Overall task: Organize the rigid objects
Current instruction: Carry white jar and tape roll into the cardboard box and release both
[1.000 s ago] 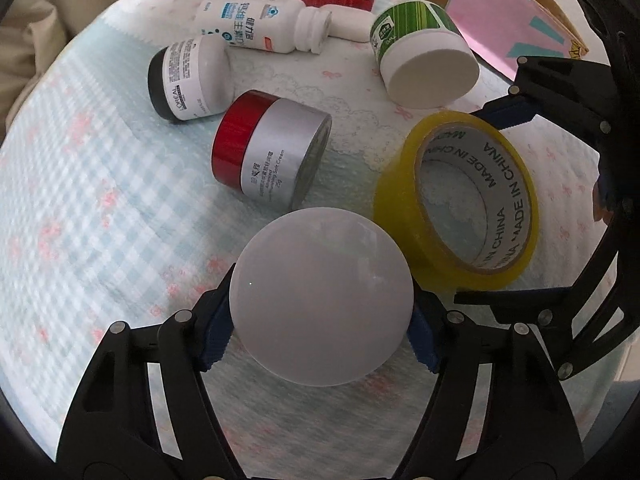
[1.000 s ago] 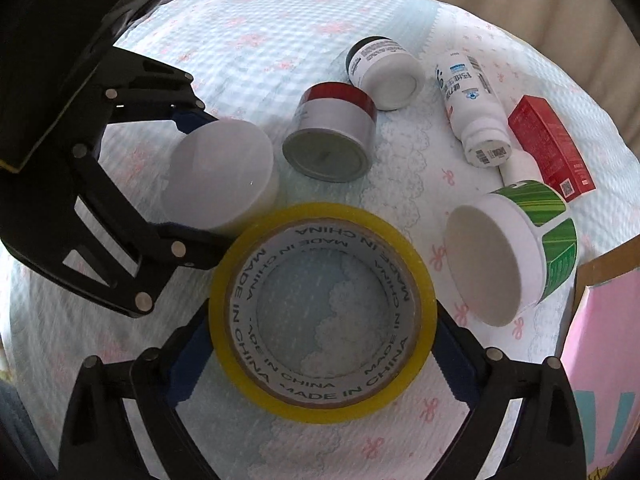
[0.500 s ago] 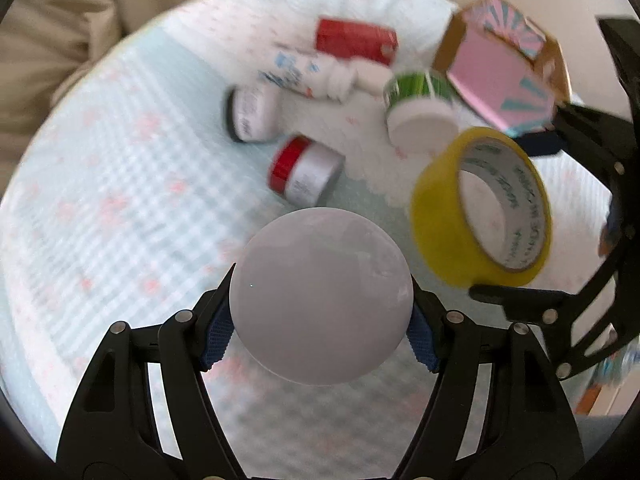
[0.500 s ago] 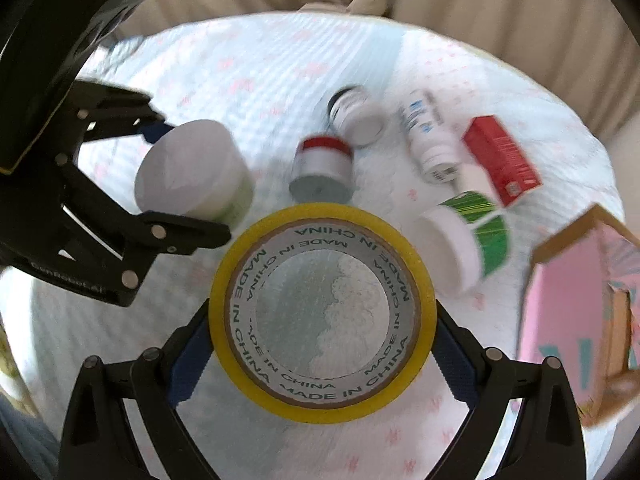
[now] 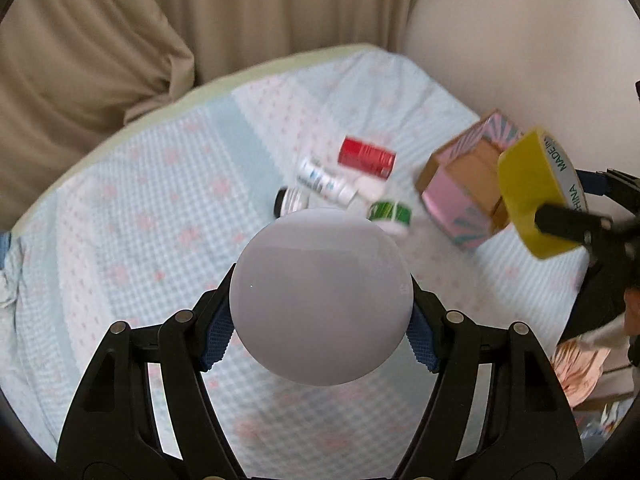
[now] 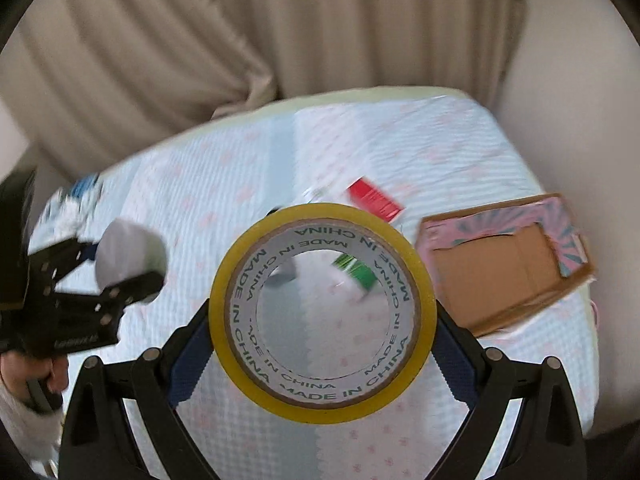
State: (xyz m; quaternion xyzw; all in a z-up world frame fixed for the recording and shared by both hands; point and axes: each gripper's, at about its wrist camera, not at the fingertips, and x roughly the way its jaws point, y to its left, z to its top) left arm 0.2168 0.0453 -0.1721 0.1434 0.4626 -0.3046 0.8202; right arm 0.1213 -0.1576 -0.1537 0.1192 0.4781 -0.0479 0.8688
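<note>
My left gripper [image 5: 320,312] is shut on a white round jar [image 5: 320,296] and holds it high above the bed; it also shows in the right wrist view [image 6: 128,256]. My right gripper [image 6: 322,344] is shut on a yellow tape roll [image 6: 320,400], also lifted; the roll shows at the right of the left wrist view [image 5: 532,200]. An open pink cardboard box [image 6: 504,272] sits on the bed at the right, also in the left wrist view [image 5: 464,192]. The right gripper is beside and above the box.
On the blue-and-white bedspread [image 5: 140,208] lie a red box [image 5: 366,157], a white bottle [image 5: 326,182], a black-capped jar [image 5: 290,200] and a green-labelled jar [image 5: 390,214]. Beige curtains [image 6: 200,40] hang behind the bed. A wall stands at the right.
Both grippers have risen well above the bed with their objects. The right gripper with the tape roll has moved toward the pink box. The items on the bed look smaller.
</note>
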